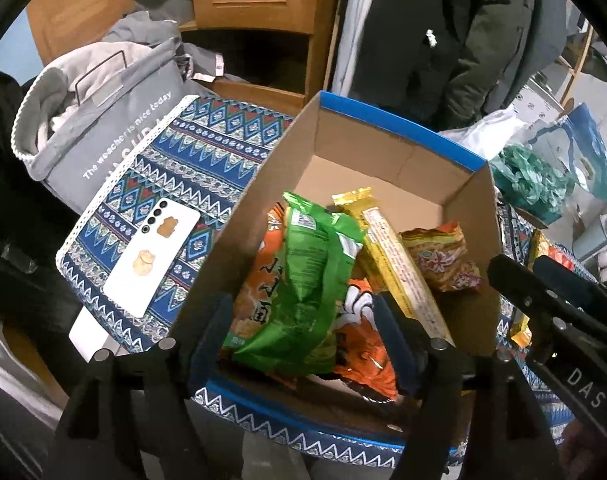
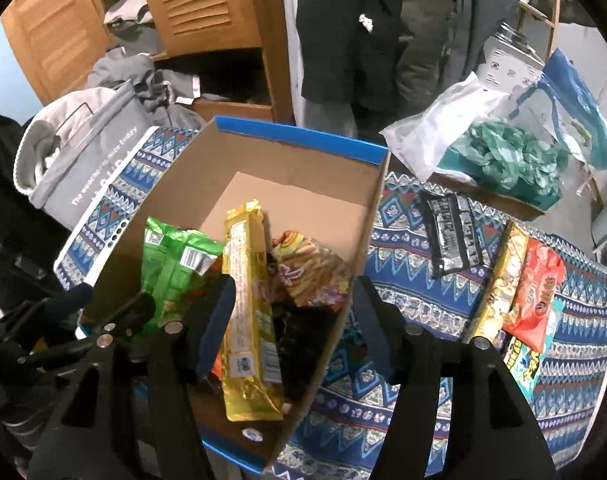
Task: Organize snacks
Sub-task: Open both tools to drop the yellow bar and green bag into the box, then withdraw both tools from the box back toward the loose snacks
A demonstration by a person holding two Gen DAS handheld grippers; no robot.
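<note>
Here, surface: a table is covered by a patterned blue cloth (image 2: 419, 240) with zigzag bands and a white lace edge; a white phone (image 1: 151, 256) is laid face down on the cloth, left of the box
Box: a cardboard box (image 1: 383, 148) with a blue rim is set on the cloth; its far half is seen as bare cardboard floor
Snacks in box: a green packet (image 1: 307, 280) is laid over an orange packet (image 1: 255, 280); a long yellow packet (image 2: 247, 300) is leaned lengthwise beside it; a small orange-and-yellow packet (image 2: 311, 272) is lodged against the right wall
Snacks on cloth: a black packet (image 2: 449, 236) is laid flat right of the box; farther right, a yellow packet (image 2: 503, 284) and a red packet (image 2: 537, 292) are overlapped near the table edge
Left gripper (image 1: 303, 336): held over the near end of the box; its jaws are spread wide, with the green packet seen between them but not pinched
Right gripper (image 2: 295, 320): jaws spread wide astride the box's right wall; nothing is clamped
Room: a grey fabric bin (image 1: 103, 136) with white lettering is stood beyond the table's left corner, stuffed with grey clothing; a wooden cabinet (image 2: 207, 8) with louvred doors is seen behind; dark coats (image 1: 443, 32) are hung at the back; a white plastic bag (image 2: 443, 132) and crumpled green plastic (image 2: 511, 156) are piled at the right
</note>
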